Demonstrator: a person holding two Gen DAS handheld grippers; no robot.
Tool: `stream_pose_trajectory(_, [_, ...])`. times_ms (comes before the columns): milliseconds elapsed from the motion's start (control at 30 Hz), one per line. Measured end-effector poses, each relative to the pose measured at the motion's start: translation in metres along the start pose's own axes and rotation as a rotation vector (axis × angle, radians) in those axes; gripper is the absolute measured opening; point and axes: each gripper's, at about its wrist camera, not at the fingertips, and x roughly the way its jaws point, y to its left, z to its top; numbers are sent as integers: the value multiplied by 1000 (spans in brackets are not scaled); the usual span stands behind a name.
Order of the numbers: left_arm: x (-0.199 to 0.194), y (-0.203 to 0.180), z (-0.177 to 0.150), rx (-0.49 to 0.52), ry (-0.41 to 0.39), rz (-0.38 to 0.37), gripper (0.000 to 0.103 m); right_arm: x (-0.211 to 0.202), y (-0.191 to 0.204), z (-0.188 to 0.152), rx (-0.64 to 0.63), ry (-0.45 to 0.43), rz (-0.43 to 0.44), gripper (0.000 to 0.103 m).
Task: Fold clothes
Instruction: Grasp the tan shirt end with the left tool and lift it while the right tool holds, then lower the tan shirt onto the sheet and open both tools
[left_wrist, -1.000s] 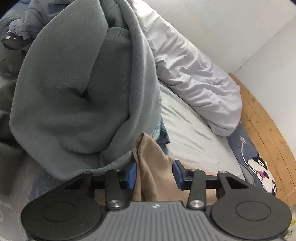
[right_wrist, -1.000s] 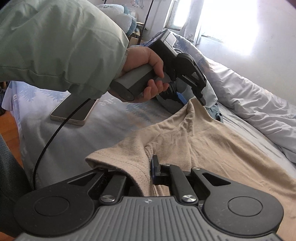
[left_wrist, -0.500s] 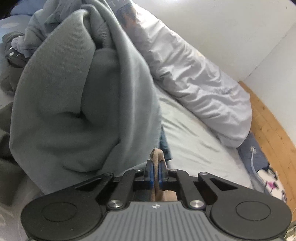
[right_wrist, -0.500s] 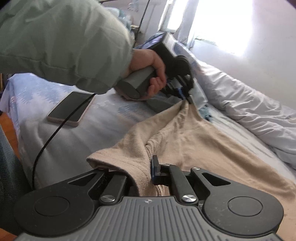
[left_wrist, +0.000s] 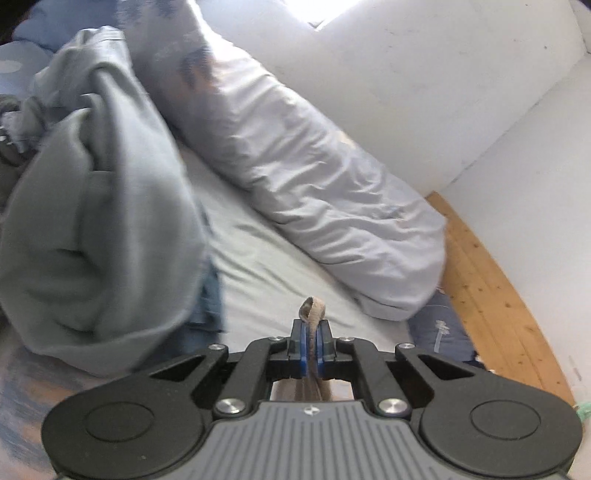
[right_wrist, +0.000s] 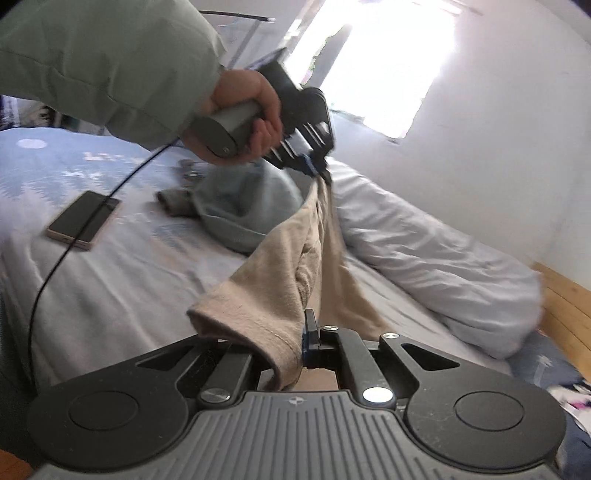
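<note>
A beige garment (right_wrist: 291, 254) hangs stretched between both grippers above the bed. My left gripper (left_wrist: 311, 328) is shut on one end of it, and a small beige fold (left_wrist: 312, 309) sticks out past the blue pads. In the right wrist view that same left gripper (right_wrist: 314, 166) is held up high by a hand (right_wrist: 255, 110) in a pale green sleeve. My right gripper (right_wrist: 295, 343) is shut on the garment's near edge, with cloth draped over its left finger.
A heap of grey-blue clothes (left_wrist: 96, 206) lies on the bed (right_wrist: 122, 269) to the left. A white duvet roll (left_wrist: 314, 177) runs along the wall. A phone (right_wrist: 83, 219) with a black cable (right_wrist: 48, 280) lies on the sheet. A wooden bed frame (left_wrist: 491, 291) shows at right.
The left gripper closed on the beige garment, then rose and lifted that end off the bed. The right gripper kept its hold and came up too, so the cloth now hangs taut.
</note>
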Motion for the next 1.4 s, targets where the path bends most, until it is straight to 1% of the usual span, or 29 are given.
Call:
stream_pose_trajectory(100, [8,-30,-7,2,9,-19,2,-13,-16,-10,50,25,-45,2])
stream_pose_trajectory(367, [57,-109,-42,40,34,9,2,-29,-57,-44,136,51,-126,2])
stream_pose_trajectory(633, [124,-182,-94,133,80,54,2,-29,-117,-93,230,134,-202,2])
stream_pose_trajectory(733, [152,-205,-115,171,81,104,2,-30,-139,-110,252,158,-212,2])
stream_pose_trajectory(900, [197,-231,-145,197,114,120,2,-29,-173,-138,284,191,-224,2])
stream_pose_trajectory(1100, [245,-258,-178,251,162,145,2,-30,-204,-165,382,216,-249,2])
stream_pose_trajectory(1200, [272,-262,-191,265,182,184,2,-26,-215,-175,429,236,-239,2])
stream_pose_trajectory(1400, [309,-258,-208,283,213,227,2,-17,-230,-193,494,266,-233,1])
